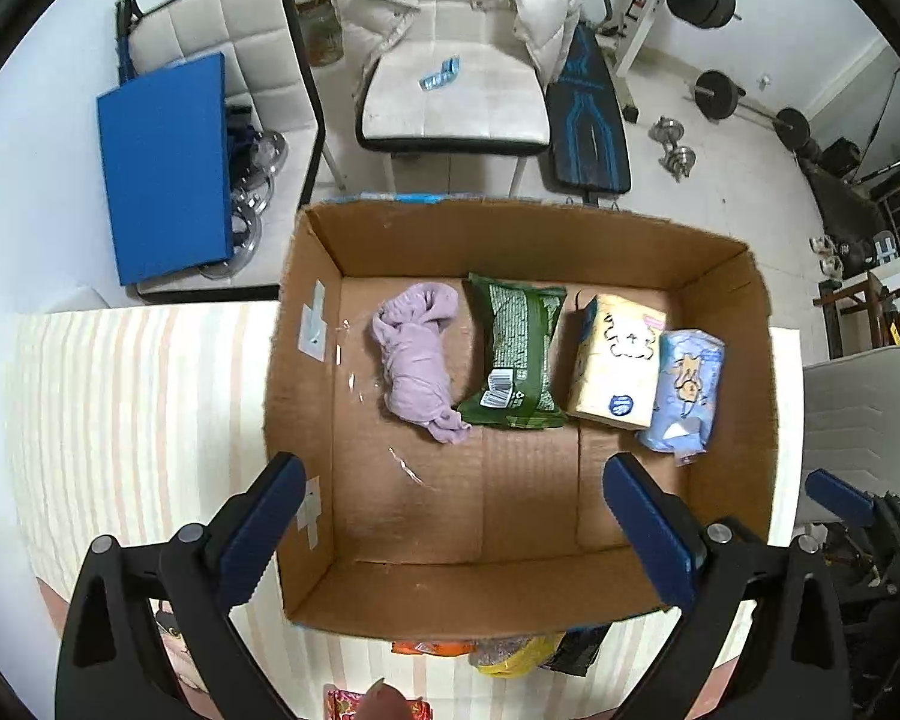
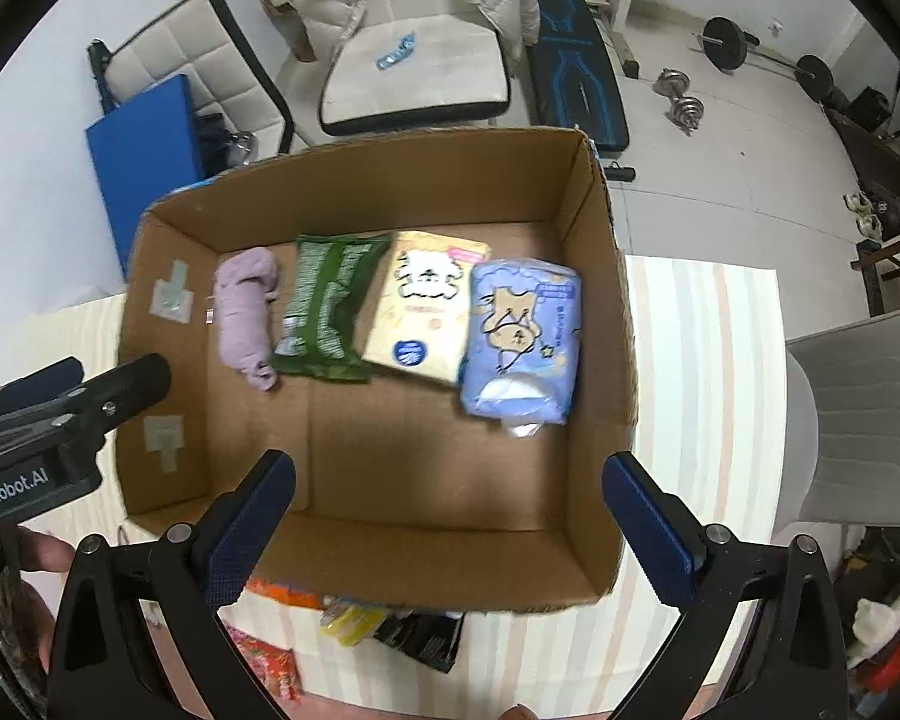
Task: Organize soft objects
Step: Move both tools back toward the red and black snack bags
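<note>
Pale tiled floor (image 1: 720, 192) before me, two white padded chairs (image 1: 450, 102), black weight bench (image 1: 588, 120), barbells (image 1: 744, 108), striped tabletop (image 1: 120, 408).

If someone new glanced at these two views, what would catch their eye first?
Probably the open cardboard box on the striped table, with four soft items lined along its far side: lilac cloth, green pack, yellow pack, blue pack. Both grippers, left and right, hang open above it.

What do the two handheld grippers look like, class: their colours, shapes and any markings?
Both the left gripper and right gripper have black angular frames with silver rivets and flat blue textured pads. The left gripper's black body reads "GenRobot.AI" in white in the right wrist view. No sleeves or cables show.
</note>
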Action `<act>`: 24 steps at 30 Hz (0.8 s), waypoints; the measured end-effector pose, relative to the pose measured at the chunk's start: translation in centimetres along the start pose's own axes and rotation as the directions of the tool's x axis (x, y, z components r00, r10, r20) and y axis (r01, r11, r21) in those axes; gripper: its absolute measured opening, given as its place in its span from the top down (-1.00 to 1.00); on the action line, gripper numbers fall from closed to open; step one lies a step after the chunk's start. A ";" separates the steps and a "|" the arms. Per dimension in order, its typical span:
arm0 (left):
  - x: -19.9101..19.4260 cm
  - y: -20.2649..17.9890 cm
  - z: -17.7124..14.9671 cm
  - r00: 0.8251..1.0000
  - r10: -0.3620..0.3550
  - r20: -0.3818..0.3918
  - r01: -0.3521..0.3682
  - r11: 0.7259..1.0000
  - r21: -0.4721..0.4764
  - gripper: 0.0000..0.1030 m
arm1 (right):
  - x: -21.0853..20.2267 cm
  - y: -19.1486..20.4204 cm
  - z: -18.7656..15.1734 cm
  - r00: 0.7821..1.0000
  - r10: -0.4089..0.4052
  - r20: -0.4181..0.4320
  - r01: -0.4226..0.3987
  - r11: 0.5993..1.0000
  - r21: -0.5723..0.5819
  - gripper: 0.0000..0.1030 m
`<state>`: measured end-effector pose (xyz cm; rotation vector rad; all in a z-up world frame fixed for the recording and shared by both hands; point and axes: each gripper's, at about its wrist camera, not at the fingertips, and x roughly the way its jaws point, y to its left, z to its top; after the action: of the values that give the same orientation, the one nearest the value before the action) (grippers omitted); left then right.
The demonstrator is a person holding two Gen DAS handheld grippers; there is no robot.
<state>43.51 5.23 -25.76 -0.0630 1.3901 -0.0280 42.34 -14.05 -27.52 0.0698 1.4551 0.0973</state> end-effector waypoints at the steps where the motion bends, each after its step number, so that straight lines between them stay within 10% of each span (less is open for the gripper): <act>1: -0.6 -0.1 -0.3 1.000 0.005 0.013 -0.005 1.000 -0.001 -0.98 | -0.5 0.1 -0.3 1.000 0.012 0.006 -0.012 1.000 -0.003 -1.00; 8: -6.0 2.9 -7.1 0.992 -0.027 0.125 0.044 0.990 -0.133 -0.98 | -3.8 1.0 -5.8 0.995 0.077 0.071 -0.073 0.996 -0.057 -1.00; 13: -2.2 7.9 -15.4 0.998 -0.059 -0.019 0.049 0.943 -0.328 -0.98 | -1.3 0.0 -12.7 0.992 0.125 0.023 -0.123 0.991 -0.050 -1.00; 17: 3.7 11.7 -21.9 0.971 -0.164 -0.174 0.055 0.862 -0.504 -0.90 | 3.8 -1.7 -16.5 0.989 0.126 -0.073 -0.124 0.992 0.038 -0.64; 24: 11.3 14.9 -29.1 0.899 -0.285 -0.332 -0.025 0.723 -0.690 -0.82 | 9.4 -4.1 -18.7 0.984 0.121 -0.129 -0.104 0.986 0.132 -0.61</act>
<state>16.64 18.63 -42.95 -0.8292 1.7651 0.3805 24.96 -17.32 -39.36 0.2523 1.5931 0.1044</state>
